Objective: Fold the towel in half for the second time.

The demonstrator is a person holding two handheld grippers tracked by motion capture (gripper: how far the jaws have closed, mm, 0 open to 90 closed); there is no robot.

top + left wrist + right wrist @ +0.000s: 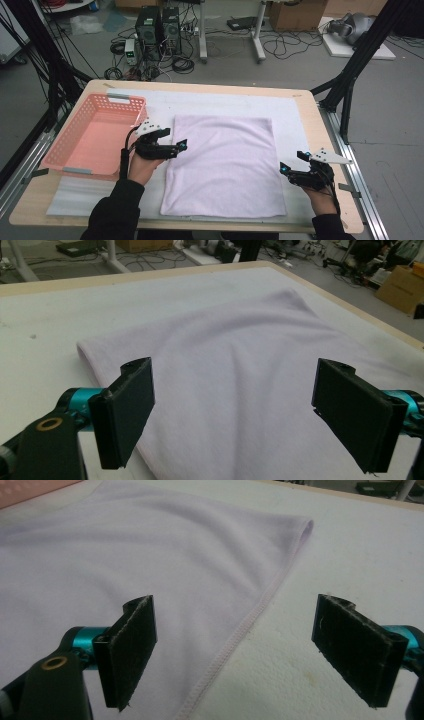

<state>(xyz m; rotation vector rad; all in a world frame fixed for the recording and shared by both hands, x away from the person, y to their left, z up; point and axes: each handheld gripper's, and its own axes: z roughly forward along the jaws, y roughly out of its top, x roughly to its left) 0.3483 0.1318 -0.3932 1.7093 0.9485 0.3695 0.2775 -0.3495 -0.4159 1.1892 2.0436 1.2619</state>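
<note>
A pale lilac towel [224, 165] lies flat on the white mat in the middle of the table. My left gripper [176, 140] hovers at the towel's left edge, open, its jaws wide apart with nothing between them. In the left gripper view the towel [235, 380] spreads out beyond the jaws. My right gripper [294, 161] sits at the towel's right edge, also open and empty. The right gripper view has the towel's stitched hem [245, 625] running between the two jaws.
A pink plastic basket [95, 135] stands empty at the table's left. A white mat [295, 115] covers the wooden tabletop [330, 150]. Computers, cables and black frame legs stand on the floor beyond the table.
</note>
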